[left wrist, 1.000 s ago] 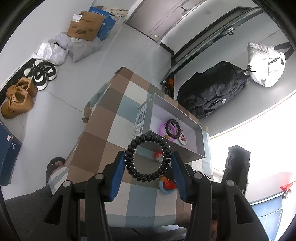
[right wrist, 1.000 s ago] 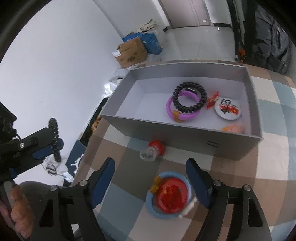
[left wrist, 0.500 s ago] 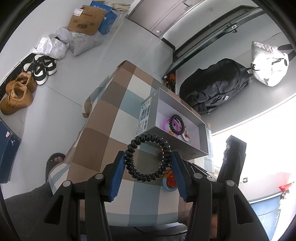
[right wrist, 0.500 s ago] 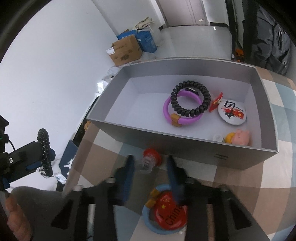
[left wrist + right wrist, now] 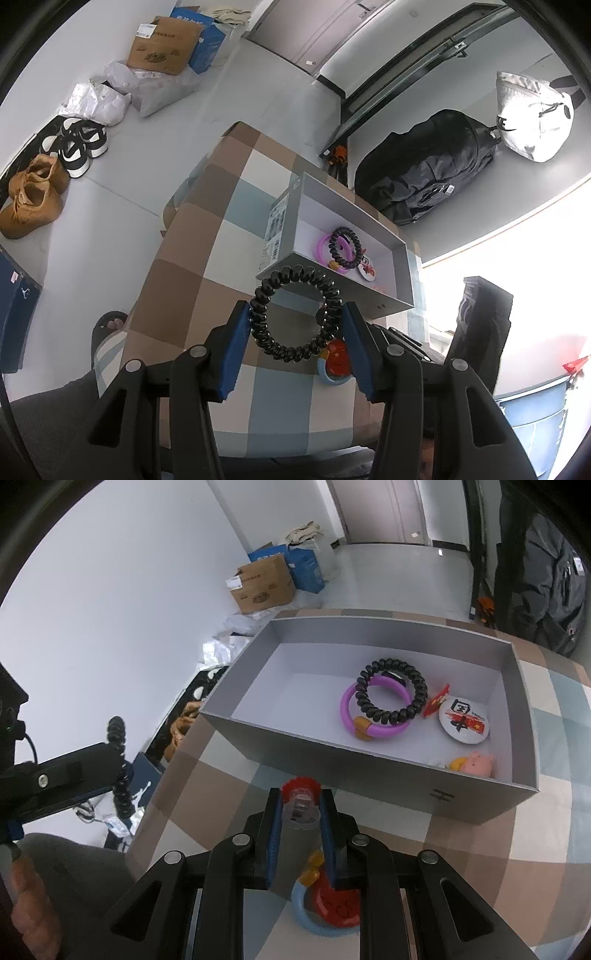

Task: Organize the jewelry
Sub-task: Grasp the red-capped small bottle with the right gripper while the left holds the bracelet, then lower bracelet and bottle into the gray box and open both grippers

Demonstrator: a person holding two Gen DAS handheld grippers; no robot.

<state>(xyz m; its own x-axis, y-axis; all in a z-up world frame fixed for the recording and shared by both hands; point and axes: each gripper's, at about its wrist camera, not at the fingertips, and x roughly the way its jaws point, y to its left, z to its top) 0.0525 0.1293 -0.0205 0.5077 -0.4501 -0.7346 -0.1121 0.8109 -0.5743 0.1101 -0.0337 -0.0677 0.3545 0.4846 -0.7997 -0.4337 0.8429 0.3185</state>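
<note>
My left gripper [image 5: 295, 325] is shut on a black coil hair tie [image 5: 295, 271], held upright above the checked tablecloth. It also shows at the left of the right wrist view, where the left gripper [image 5: 74, 775] carries the hair tie [image 5: 118, 738]. My right gripper [image 5: 301, 799] is shut on a small clear piece with a red top [image 5: 300, 794], just in front of the grey box [image 5: 369, 755]. Inside the box lie a purple bracelet [image 5: 347, 716], another black coil tie [image 5: 417, 690], a round badge [image 5: 463, 720] and a pink pig charm [image 5: 478, 762].
A blue ring with a red badge [image 5: 332, 904] lies on the tablecloth [image 5: 546, 830] under my right gripper. On the floor are cardboard boxes [image 5: 162, 48], shoes [image 5: 33, 195] and a black bag [image 5: 424, 166]. A slippered foot [image 5: 110, 325] is beside the table.
My right gripper has gone from wide open to shut on the red-topped clear piece and sits closer to the box. The left gripper keeps its hold on the hair tie.
</note>
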